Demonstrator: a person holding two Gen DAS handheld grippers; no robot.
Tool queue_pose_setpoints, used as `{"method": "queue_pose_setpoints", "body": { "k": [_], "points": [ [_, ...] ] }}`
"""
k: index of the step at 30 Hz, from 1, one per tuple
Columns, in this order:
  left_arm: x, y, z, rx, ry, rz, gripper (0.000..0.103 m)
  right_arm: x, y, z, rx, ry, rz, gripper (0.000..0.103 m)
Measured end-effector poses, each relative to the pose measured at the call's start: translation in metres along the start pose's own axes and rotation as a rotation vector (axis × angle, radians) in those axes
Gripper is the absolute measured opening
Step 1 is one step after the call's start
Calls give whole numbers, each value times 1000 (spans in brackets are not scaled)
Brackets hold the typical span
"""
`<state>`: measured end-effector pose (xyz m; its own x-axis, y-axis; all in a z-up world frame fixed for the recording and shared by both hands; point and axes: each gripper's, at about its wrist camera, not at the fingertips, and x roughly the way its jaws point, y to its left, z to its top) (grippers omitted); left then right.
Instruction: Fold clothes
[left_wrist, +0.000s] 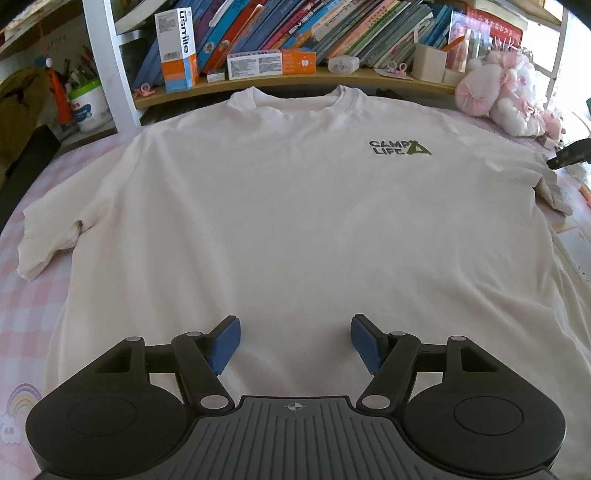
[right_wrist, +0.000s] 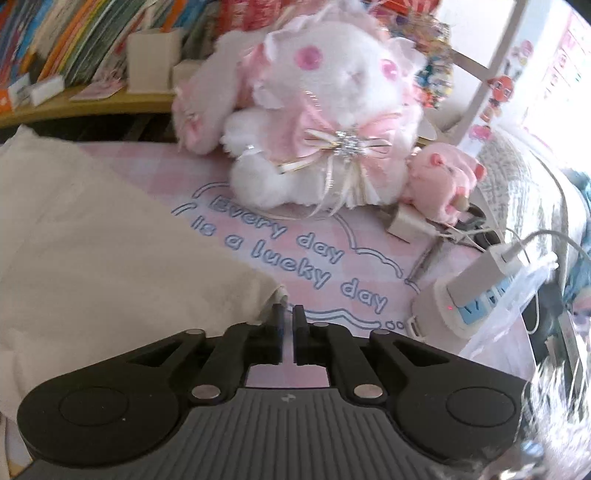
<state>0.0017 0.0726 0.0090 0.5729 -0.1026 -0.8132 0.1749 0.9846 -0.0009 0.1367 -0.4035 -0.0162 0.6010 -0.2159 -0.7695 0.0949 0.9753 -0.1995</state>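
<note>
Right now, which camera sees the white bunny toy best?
The right wrist view: the bunny toy fills the frame, with pink eyes and bow clear. The left wrist view shows only a small pink-white plush lump at its right edge, past the T-shirt.

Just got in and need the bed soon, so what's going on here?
A person with a gripper in each hand is about to fold a cream T-shirt that lies spread flat, front up, on the pink bed cover. The left gripper hangs open over the lower part of the shirt, holding nothing. The right gripper is nearly shut beside the tip of a sleeve; whether it pinches cloth cannot be told. No fold is made yet.
</note>
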Motion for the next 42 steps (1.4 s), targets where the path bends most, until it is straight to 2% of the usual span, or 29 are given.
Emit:
{"method": "queue_pose_setpoints", "body": {
  "k": [2, 4, 7, 9, 11, 14, 16, 22, 24, 25, 28, 31, 34, 39, 42],
  "points": [
    [-2, 3, 0, -15, -2, 9, 68, -12, 0, -2, 17, -21, 14, 6],
    [-7, 7, -1, -32, -18, 14, 68, -34, 8, -8, 20, -56, 73, 9],
    [-12, 17, -2, -63, -37, 24, 68, -67, 36, -24, -45, -85, 171, 12],
    [-14, 27, -4, -95, -46, 39, 68, -80, 55, -36, -86, -78, 214, 13],
    [-18, 40, -7, -138, -55, 59, 68, -79, 71, -46, -103, -29, 237, 13],
    [-26, 58, -13, -202, -74, 78, 68, -72, 76, -55, -78, 43, 244, 12],
    [-32, 71, -17, -238, -88, 91, 68, -70, 73, -54, -62, 52, 241, 12],
    [-44, 118, -29, -351, -107, 142, 68, -64, 60, -48, -43, 72, 154, 13],
    [-44, 133, -31, -385, -109, 153, 68, -73, 65, -48, -43, 54, 134, 13],
    [-43, 141, -31, -402, -112, 157, 68, -80, 68, -47, -37, 34, 140, 15],
    [-39, 162, -32, -455, -120, 160, 68, -109, 78, -49, -16, -23, 174, 28],
    [-34, 178, -35, -512, -124, 138, 67, -137, 92, -61, -30, -17, 218, 34],
    [-29, 180, -37, -482, -116, 115, 66, -155, 104, -80, -37, 10, 219, 36],
    [-20, 170, -39, -359, -93, 102, 63, -169, 117, -117, 17, 77, 211, 37],
    [-15, 166, -42, -328, -72, 90, 43, -173, 120, -132, 88, 116, 216, 41]
  ]
}}
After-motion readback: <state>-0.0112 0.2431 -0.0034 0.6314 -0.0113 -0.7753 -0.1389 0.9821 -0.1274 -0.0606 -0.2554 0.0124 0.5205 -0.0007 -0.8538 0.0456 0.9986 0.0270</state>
